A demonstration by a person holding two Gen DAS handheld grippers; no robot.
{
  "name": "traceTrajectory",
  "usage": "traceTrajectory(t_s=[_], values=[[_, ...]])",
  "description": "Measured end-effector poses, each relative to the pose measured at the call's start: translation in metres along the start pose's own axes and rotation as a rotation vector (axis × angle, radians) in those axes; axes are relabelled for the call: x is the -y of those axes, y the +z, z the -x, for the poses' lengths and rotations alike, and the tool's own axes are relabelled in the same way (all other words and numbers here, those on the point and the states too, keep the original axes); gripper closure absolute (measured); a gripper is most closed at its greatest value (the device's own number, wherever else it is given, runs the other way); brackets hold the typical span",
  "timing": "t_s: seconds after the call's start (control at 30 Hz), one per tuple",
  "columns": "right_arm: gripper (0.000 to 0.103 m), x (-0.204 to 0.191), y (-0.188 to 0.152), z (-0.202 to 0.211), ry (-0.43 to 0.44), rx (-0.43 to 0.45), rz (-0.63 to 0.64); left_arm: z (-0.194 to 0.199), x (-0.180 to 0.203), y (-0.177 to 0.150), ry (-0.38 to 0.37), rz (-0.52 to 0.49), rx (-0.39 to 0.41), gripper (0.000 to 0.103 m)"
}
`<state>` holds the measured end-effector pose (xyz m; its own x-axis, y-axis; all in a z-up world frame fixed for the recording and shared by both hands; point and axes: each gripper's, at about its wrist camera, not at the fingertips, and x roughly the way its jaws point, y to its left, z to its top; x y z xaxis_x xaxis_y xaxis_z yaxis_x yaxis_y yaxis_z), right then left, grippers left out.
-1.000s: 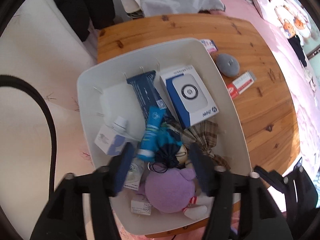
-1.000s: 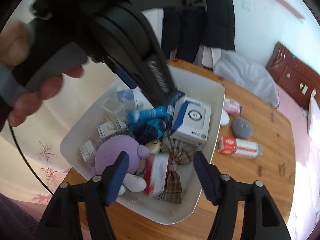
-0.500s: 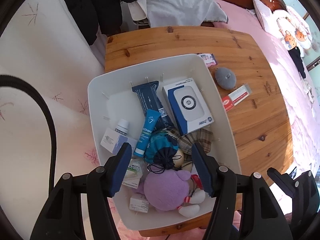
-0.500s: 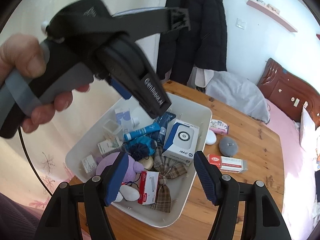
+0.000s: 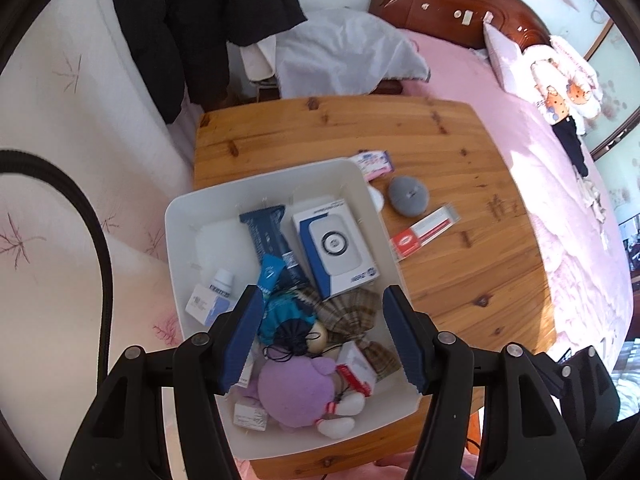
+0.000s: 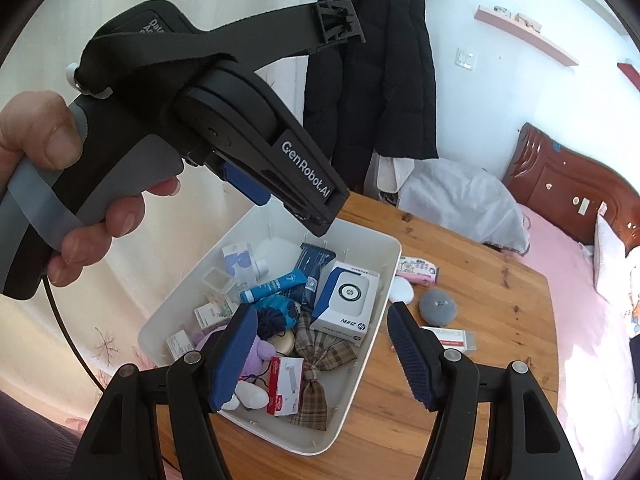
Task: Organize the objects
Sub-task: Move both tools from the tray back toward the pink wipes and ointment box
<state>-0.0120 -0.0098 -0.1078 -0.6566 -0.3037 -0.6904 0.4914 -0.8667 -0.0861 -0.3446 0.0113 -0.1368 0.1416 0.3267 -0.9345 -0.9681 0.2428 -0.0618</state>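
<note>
My left gripper (image 6: pixel 320 216), marked "GenRobot.AI", hangs over the white rectangular plastic bin (image 5: pixel 176 240) with jaws parted and empty. The bin holds a purple plush toy (image 5: pixel 296 392), a blue tube (image 6: pixel 276 286) and a white-and-blue box (image 5: pixel 336 252) (brand print unreadable). A grey round pouch (image 5: pixel 408 196) lies beside it on the wooden table (image 5: pixel 460 140). My right gripper (image 6: pixel 320 360) is likewise parted and empty.

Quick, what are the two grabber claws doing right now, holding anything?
Left gripper: open, holding nothing, above the white plastic bin.
Right gripper: open, holding nothing.
</note>
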Motion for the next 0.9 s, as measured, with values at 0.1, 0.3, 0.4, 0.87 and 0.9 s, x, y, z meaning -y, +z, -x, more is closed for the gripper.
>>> traceTrajectory(t_s=[0.1,0.3,0.4,0.87,0.9], values=[[0.034,0.006,0.003,0.005,-0.002,0.013,-0.003,0.008,0.008,0.005,-0.018,-0.014,0.020,0.037],[0.034,0.020,0.008,0.014,-0.011,0.039,-0.022,0.023,0.022,0.016,-0.041,-0.037,0.062,0.037],[0.034,0.030,0.010,0.020,-0.014,0.055,-0.037,0.030,0.030,0.023,-0.052,-0.051,0.082,0.037],[0.034,0.099,0.012,0.035,-0.068,0.103,-0.144,0.039,0.075,0.058,-0.097,-0.140,0.138,0.037],[0.034,0.107,0.012,0.034,-0.071,0.104,-0.156,0.037,0.079,0.062,-0.097,-0.145,0.139,0.037]])
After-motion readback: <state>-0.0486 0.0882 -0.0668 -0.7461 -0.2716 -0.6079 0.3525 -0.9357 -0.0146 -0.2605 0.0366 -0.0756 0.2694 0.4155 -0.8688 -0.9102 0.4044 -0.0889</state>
